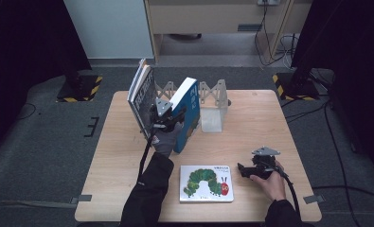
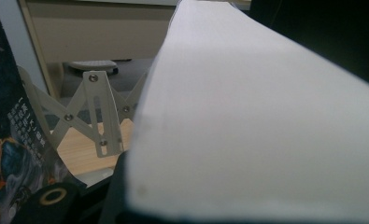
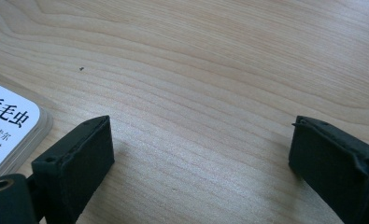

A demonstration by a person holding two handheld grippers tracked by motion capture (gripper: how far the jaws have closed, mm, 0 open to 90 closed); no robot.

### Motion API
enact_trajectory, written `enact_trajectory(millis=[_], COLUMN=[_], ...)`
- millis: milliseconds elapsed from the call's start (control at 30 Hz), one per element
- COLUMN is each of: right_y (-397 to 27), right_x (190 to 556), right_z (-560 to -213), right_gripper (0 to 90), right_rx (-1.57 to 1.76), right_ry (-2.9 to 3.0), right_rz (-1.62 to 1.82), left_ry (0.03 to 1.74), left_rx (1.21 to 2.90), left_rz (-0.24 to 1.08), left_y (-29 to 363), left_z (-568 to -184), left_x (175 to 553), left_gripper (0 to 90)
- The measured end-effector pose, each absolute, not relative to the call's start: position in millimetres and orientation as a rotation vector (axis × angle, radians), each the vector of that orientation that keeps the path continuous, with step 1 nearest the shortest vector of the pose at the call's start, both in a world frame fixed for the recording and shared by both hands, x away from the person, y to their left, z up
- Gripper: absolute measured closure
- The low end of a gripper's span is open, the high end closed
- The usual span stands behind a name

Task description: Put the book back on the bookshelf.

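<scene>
The blue book (image 1: 190,111) stands tilted on the desk (image 1: 251,127), leaning just in front of the white expanding rack (image 1: 212,94), with dark books (image 1: 141,92) to its left. The left gripper (image 1: 168,118) has its jaws clamped on the blue book's page edge (image 2: 247,126). Nearer than the rack, the right gripper (image 1: 245,169) rests with jaws wide apart, beside the caterpillar book (image 1: 206,183).

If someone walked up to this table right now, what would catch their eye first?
Probably the blue book, tilted at the back middle of the table with the left gripper shut on it, beside a dark book leaning in the folding rack. Next, the caterpillar picture book lying flat at the near edge, with the open right gripper resting to its right.
</scene>
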State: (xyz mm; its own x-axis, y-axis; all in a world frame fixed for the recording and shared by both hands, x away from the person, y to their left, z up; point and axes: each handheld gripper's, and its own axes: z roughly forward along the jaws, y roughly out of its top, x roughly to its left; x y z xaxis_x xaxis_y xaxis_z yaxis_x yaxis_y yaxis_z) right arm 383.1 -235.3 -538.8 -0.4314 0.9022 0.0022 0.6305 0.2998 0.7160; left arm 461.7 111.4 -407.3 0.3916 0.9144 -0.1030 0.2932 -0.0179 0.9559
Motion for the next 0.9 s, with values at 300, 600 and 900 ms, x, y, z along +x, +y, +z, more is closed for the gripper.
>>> enact_trajectory(millis=[300,600,900], right_y=[-235,-235,-235], right_x=[384,384,384], right_z=[-539,-539,-539], right_gripper=[6.6,6.6,6.6], right_rx=[1.368,1.366,1.364], right_ry=[2.175,2.176,2.175], right_rz=[0.917,0.917,0.918], left_ry=[1.169,1.161,1.172], left_rx=[1.509,1.546,1.547], left_rz=[0.743,0.802,0.847], left_y=[101,93,103], left_z=[-410,-405,-407], left_x=[475,482,477], left_gripper=[60.2,60.3,60.3])
